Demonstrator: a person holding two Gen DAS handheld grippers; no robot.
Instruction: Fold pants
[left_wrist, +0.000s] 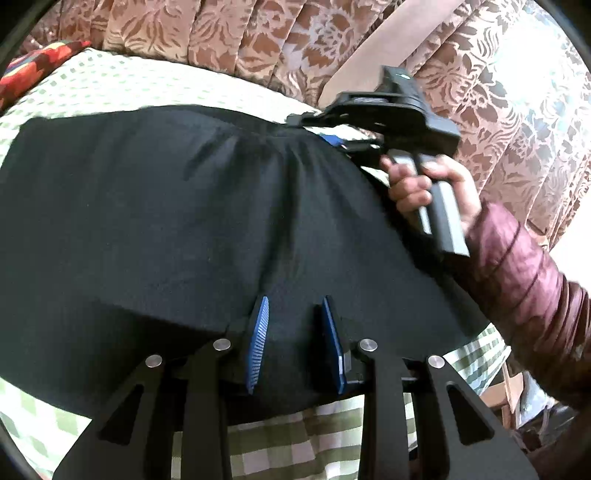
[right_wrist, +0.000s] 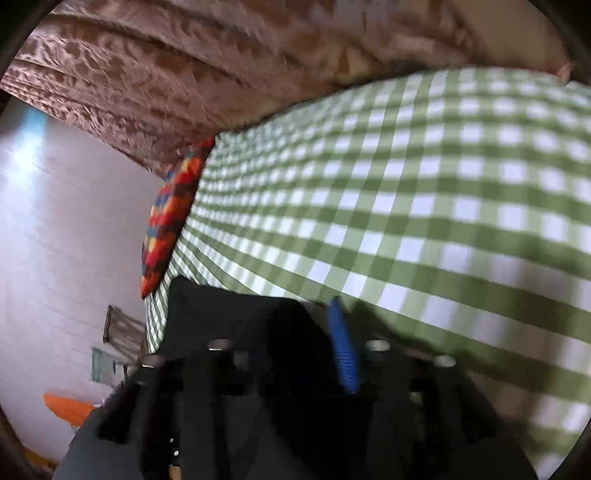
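nearby, patterned curtain (left_wrist: 229, 33), checked sheet (right_wrist: 424, 192), colourful cushion (right_wrist: 168, 218)

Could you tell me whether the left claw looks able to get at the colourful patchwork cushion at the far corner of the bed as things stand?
Probably not right away: the left claw has the black pants between its pads, and the cushion lies beyond the garment, across the checked sheet.

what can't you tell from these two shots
- Left wrist view: whether the right gripper pinches the pants; its fingers are hidden by its body and the cloth.
- Right wrist view: motion blur; one blue finger shows, the other is lost against black fabric.
- Both views: the pants' legs and waistband, cut off or bunched.
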